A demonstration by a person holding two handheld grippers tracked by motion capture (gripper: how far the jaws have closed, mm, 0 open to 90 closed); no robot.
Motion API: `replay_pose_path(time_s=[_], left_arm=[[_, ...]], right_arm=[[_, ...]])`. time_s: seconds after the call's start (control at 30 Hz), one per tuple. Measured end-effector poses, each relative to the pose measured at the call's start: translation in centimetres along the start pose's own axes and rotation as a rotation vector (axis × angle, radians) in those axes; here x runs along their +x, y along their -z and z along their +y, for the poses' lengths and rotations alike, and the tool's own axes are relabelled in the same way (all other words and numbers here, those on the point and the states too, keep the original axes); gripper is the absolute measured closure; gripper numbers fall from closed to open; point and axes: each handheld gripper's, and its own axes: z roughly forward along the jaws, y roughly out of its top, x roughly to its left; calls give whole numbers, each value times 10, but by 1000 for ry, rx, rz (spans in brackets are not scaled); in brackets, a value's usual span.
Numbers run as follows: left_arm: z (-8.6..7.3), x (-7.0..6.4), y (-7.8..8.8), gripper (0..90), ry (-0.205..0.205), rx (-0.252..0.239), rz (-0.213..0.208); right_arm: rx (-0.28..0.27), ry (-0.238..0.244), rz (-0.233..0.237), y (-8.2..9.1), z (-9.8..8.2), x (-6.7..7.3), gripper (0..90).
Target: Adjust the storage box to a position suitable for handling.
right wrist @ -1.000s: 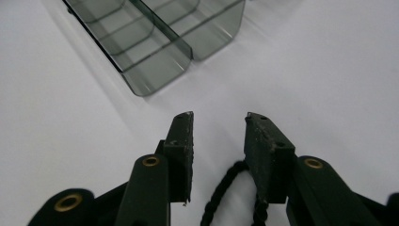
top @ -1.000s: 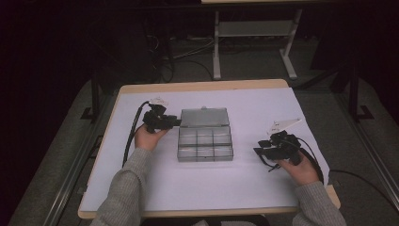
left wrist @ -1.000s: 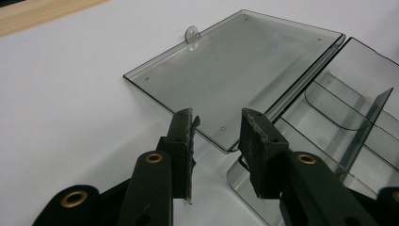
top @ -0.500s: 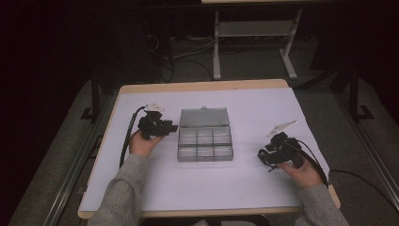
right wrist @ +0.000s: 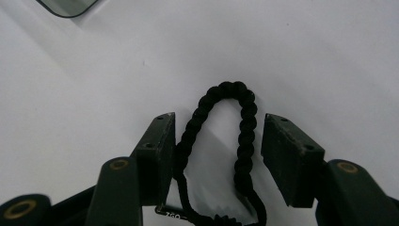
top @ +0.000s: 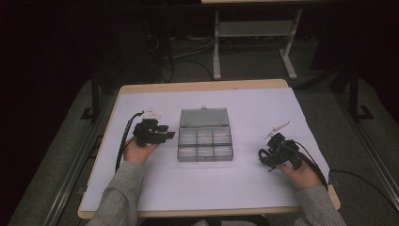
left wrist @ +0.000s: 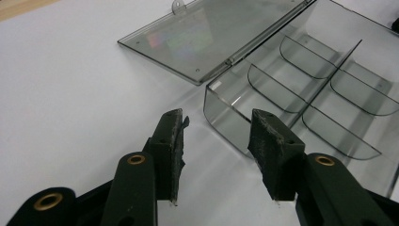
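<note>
On the white surface (top: pixel 226 183) we've got a clear plastic compartment box (top: pixel 205 143), lid flipped open. Left tongs (left wrist: pixel 216 136) gape beside it; right tongs (right wrist: pixel 217 155) sit open around a black braided cord loop (right wrist: pixel 237 117).

Dim room, dark walls. Grey carpeted floor (top: pixel 66 141). White-topped table (top: pixel 263 106) with wooden edge. Beyond it, a white-framed bench (top: pixel 254 30); loose cables (top: pixel 181 52) on the floor.

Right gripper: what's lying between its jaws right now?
A black braided cord loop lies on the white table between the open right gripper jaws, seen in the right gripper view. Neither jaw clamps it.
</note>
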Motion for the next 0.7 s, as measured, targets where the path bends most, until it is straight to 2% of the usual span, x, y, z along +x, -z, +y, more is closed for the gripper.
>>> replay_pose_path(time_s=[0.17,0.23,0.27,0.5,0.53,0.6,0.7], left_arm=[[-7,0,4,531,2,4,1],[-10,-1,5,530,5,-10,0],[-11,-1,6,530,-7,-1,0],[-18,-6,11,498,3,-5,-6],[-20,-8,15,497,-13,-11,2],[-22,-8,16,497,-15,-10,-1],[-25,-9,18,496,-5,-18,1]], right_arm=[[22,-10,-4,-2,-1,-1,486],[23,-5,-7,-3,-1,-1,504],[32,-16,-6,-3,-1,-1,517],[28,-7,-4,-3,0,0,581],[27,-9,-3,-3,0,0,597],[26,-11,-2,-3,0,0,609],[26,-14,-3,-3,0,1,634]])
